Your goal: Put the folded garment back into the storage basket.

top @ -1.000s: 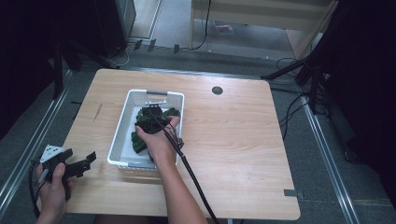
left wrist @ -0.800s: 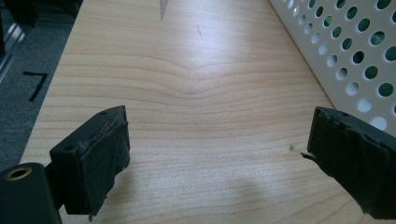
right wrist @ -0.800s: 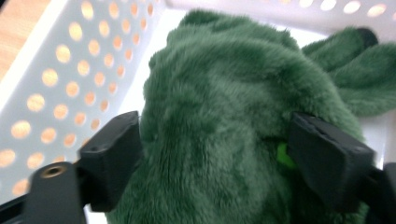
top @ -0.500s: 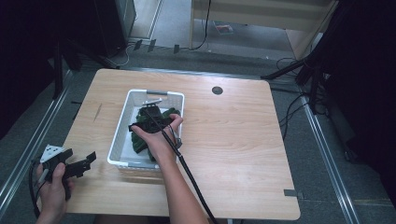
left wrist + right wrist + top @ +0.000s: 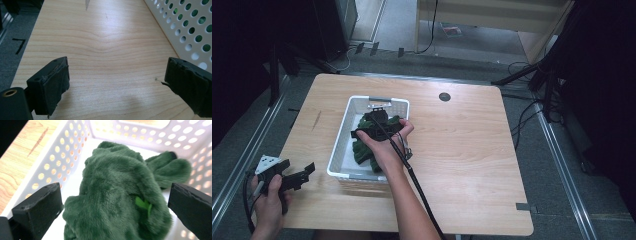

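Now right gripper [image 5: 362, 131] jaws have just opened wide over the basket [image 5: 343, 145], green plush [image 5: 117, 195] released inside; left gripper [image 5: 307, 170] idle, open, at 8 o'clock

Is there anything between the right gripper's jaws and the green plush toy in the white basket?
Nothing visible. The right gripper stands open directly above the furry green plush toy, which lies inside the white perforated plastic basket.

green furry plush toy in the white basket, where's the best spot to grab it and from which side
Probably the humped middle of the green furry plush toy, taken from straight above. The perforated white plastic basket walls it in, blocking any sideways approach, and the soft bulge should pinch easily. The open right gripper already straddles that hump.
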{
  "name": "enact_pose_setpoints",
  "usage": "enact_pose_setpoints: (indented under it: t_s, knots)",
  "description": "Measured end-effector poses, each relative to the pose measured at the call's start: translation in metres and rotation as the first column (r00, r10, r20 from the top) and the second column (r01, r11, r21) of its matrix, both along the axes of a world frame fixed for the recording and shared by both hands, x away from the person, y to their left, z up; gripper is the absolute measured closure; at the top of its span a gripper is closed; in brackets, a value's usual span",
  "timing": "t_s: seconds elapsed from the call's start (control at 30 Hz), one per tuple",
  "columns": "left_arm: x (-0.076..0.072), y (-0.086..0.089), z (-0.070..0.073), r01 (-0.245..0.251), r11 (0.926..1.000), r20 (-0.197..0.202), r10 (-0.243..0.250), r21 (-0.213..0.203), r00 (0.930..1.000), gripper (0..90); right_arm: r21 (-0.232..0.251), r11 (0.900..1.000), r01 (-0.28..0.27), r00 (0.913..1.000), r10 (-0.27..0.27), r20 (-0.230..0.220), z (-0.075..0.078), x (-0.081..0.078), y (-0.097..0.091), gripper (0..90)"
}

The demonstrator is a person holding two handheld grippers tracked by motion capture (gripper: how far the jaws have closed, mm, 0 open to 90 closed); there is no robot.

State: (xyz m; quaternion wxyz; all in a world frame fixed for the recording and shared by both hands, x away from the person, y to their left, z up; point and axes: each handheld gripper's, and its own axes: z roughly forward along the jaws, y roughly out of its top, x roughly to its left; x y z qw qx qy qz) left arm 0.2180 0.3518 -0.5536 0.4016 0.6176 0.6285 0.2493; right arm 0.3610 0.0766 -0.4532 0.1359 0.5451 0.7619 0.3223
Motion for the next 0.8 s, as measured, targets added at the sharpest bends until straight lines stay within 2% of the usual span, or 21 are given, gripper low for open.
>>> enact_pose_setpoints:
  t_s: [0.13,0.37,0.8]
  knots:
    - [0.0,0.0,0.0,0.0,1.0,0.001,0.0,0.001,1.0,6.9,0.007,1.0,-0.006,0.9996,0.006,0.026,0.011,-0.007,-0.008,0.0]
    - [0.0,0.0,0.0,0.001,1.0,0.001,-0.001,0.004,1.0,6.9,0.047,0.9989,-0.005,0.9993,0.003,0.038,0.025,-0.016,-0.031,0.0]
    - [0.0,-0.001,0.0,0.004,1.0,0.001,-0.004,0.009,1.0,6.9,0.073,0.996,0.052,0.9952,-0.058,0.079,0.03,-0.025,-0.091,0.0]
